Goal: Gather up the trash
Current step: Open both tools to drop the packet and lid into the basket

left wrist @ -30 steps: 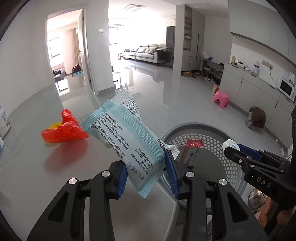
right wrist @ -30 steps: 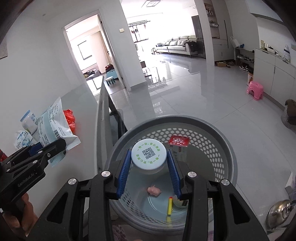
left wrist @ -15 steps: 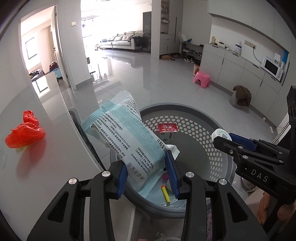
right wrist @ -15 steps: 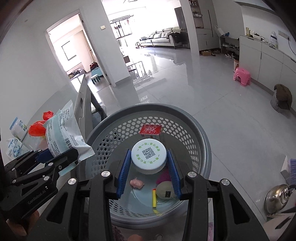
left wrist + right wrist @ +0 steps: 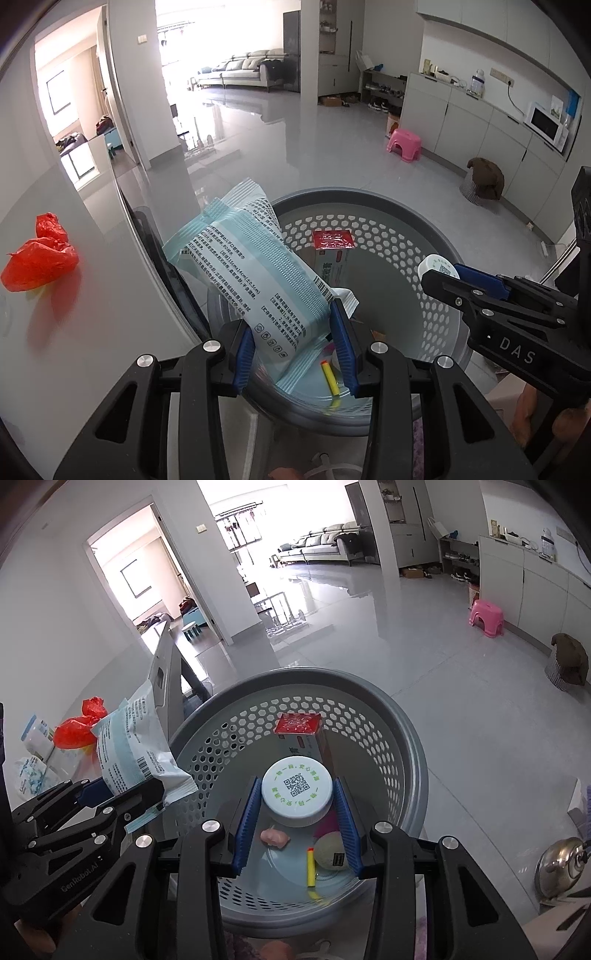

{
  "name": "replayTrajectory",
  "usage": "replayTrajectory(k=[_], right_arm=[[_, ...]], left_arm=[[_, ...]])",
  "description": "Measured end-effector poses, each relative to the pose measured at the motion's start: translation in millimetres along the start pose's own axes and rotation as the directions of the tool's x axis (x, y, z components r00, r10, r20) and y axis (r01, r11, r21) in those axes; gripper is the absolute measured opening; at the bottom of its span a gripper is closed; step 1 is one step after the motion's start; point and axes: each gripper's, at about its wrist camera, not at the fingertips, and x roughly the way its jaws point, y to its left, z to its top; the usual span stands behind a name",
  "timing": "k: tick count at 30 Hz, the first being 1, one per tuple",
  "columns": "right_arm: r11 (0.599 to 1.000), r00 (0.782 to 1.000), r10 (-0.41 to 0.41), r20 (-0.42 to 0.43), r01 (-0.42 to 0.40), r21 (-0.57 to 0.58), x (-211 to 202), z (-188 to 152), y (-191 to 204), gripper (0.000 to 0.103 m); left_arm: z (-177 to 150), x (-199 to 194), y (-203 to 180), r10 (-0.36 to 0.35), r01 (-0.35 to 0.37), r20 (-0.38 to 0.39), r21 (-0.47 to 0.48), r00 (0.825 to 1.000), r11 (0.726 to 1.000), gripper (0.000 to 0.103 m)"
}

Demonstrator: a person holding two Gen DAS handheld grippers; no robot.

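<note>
Tongs of the left hand (image 5: 293,347) are closed on the lower end of a pale blue wipes packet (image 5: 255,273), whose upper end leans toward 11 o'clock over the basket's near-left rim; tongs of the right hand (image 5: 295,812) clamp a white round lid with a green printed code (image 5: 296,790), held directly above the basket's interior. Grey perforated basket (image 5: 402,731) below both tools already contains a red-topped carton (image 5: 297,725) at 12 o'clock, a pink scrap (image 5: 274,837) at 7 o'clock, a yellow stick (image 5: 311,867) and a pale ball (image 5: 332,854) at 5 o'clock. Judged progress: several items are collected, two more are positioned for release but not yet dropped. Remaining on the surface (image 5: 92,314) at 9 o'clock in the left view: a crumpled red plastic bag (image 5: 38,258); the right view also shows white-and-blue packets (image 5: 31,753) beyond it. Obstruction: the packet overhangs the rim and the surface's edge, so it may catch there on release. Background, clear of the work: pink stool (image 5: 404,144), kettle (image 5: 561,864) at 4 o'clock.
</note>
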Motion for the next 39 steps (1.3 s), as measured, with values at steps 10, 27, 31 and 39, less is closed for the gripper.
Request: replayTrajectory(k=[10,27,31,39], right_arm=[[1.000,0.999,-0.001,0.033,0.000,0.021,-6.7,2.0,-3.4,0.062],[1.000,0.999,0.004,0.052,-0.006,0.025,-12.7,2.8,-0.9,0.066],[1.000,0.999,0.005,0.054,-0.006,0.021,-14.3,3.2,0.8,0.067],[1.000,0.998,0.006,0.065,-0.006,0.007,-20.6,2.4,8.2,0.067]], left_arm=[[-1.7,-1.6,-2.0,0.013,-0.013,-0.006,-0.007,1.000,1.000,0.047],[-6.9,-10.1,6.4,0.028,-0.028,0.007,-0.030,1.000,0.999,0.055],[-8.2,-12.4,9.8,0.033,-0.033,0.013,-0.039,0.999,0.999,0.058],[-10.5,-22.2,17.0,0.042,-0.040,0.031,-0.055,0.999,0.998,0.063]])
